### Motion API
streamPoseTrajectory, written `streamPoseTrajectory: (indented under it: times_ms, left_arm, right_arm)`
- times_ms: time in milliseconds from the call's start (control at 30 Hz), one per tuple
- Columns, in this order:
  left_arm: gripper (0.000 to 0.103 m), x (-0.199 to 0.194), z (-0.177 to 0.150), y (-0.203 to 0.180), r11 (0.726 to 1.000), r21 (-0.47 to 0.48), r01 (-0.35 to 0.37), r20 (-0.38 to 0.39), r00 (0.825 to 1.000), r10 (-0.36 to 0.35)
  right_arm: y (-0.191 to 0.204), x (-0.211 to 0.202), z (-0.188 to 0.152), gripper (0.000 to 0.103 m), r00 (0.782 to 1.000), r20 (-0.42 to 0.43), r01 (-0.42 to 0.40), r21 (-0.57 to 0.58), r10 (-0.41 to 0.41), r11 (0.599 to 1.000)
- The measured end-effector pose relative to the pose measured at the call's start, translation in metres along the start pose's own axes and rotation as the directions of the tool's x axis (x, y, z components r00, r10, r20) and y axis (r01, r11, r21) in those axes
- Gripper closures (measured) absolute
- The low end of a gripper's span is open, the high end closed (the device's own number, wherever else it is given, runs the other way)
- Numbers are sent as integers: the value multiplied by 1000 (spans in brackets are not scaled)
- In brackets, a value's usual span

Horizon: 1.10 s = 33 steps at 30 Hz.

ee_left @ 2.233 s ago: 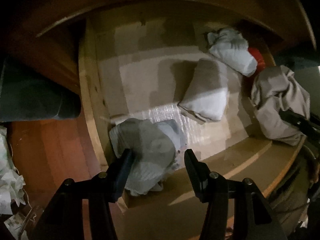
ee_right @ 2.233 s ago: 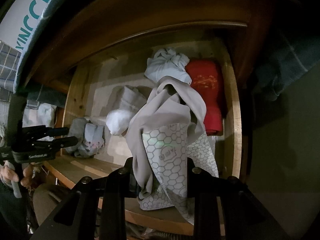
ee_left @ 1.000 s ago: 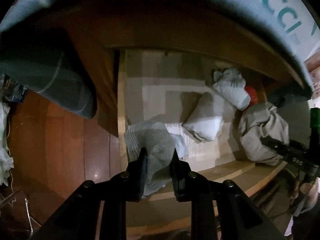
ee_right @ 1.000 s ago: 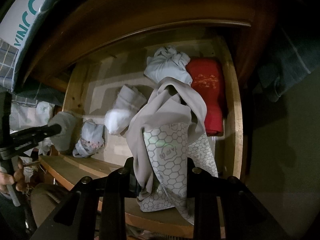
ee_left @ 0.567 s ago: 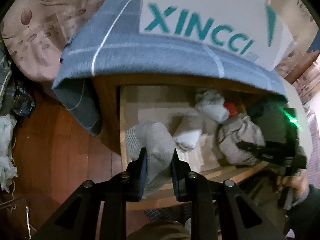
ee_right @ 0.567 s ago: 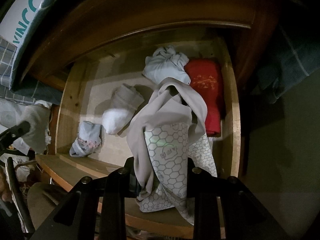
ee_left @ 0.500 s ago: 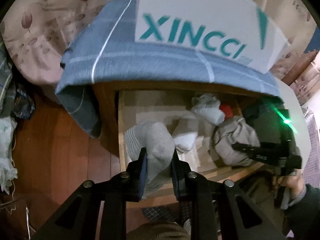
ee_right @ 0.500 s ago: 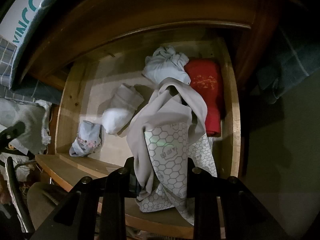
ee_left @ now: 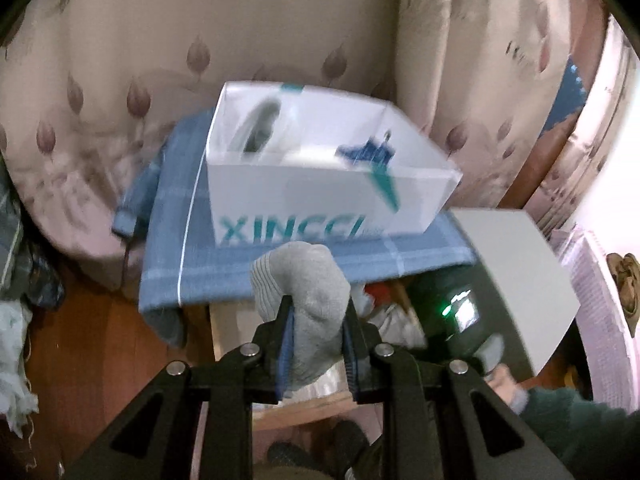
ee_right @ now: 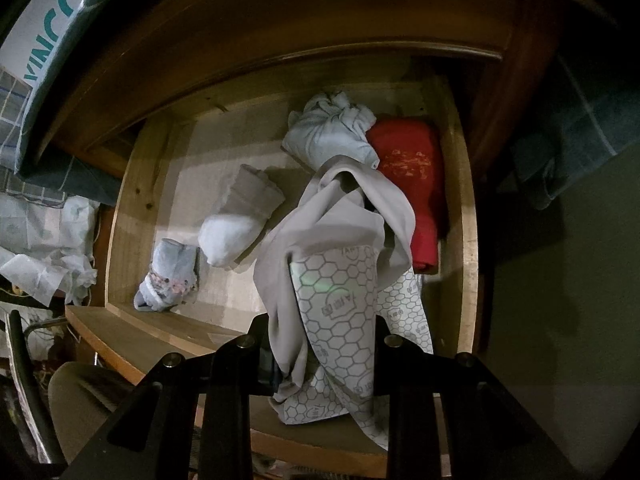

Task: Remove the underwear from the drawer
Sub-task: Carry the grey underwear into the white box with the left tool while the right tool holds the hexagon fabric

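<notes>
My left gripper (ee_left: pixel 316 312) is shut on a grey sock bundle (ee_left: pixel 300 280) and holds it high above the open wooden drawer (ee_right: pixel 120 208), level with the top of the cabinet. My right gripper (ee_right: pixel 320 344) stays over the drawer's front right part, shut on beige underwear (ee_right: pixel 332 224) with a hexagon-print lining, which hangs up out of the drawer. Inside the drawer lie a pale blue knotted bundle (ee_right: pixel 332 128), a red folded garment (ee_right: pixel 412 176), a white rolled sock pair (ee_right: pixel 240 216) and a small patterned grey bundle (ee_right: pixel 172 276).
A white box (ee_left: pixel 320 176) lettered XINCCI stands on a blue checked cloth (ee_left: pixel 176 240) on the cabinet top. A leaf-patterned curtain (ee_left: pixel 120 60) hangs behind. A grey board (ee_left: pixel 516 280) stands at the right. A person's sleeve (ee_left: pixel 568 424) holds the other gripper handle.
My left gripper has risen with the grey sock bundle from the drawer's front left corner to above the cabinet top. The right gripper and its beige underwear have not moved.
</notes>
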<state>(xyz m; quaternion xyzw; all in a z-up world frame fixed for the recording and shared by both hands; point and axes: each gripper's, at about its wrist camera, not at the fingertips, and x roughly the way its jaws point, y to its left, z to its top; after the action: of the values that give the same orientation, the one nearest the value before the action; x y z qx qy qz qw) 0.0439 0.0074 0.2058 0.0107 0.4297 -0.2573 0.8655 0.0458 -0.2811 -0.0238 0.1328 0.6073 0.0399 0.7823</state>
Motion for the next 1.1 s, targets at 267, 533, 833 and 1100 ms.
streamPoseTrajectory:
  times_ms: [267, 533, 833, 1100]
  left_arm:
    - [81, -40, 62, -23, 999, 36, 30, 125, 992, -34]
    - [81, -22, 123, -42, 997, 74, -12, 169, 986, -1]
    - [81, 55, 147, -16, 999, -3, -48, 74, 996, 48]
    - [81, 99, 147, 8, 995, -36, -98, 24, 995, 99]
  right_arm:
    - [-3, -1, -1, 79, 1000, 2, -6, 0, 6, 1000]
    - [-4, -4, -2, 79, 1000, 6, -17, 1, 17, 1000]
    - [-4, -6, -2, 79, 999, 6, -36, 2, 36, 999]
    - [-3, -4, -1, 79, 999, 0, -47, 1, 47, 999]
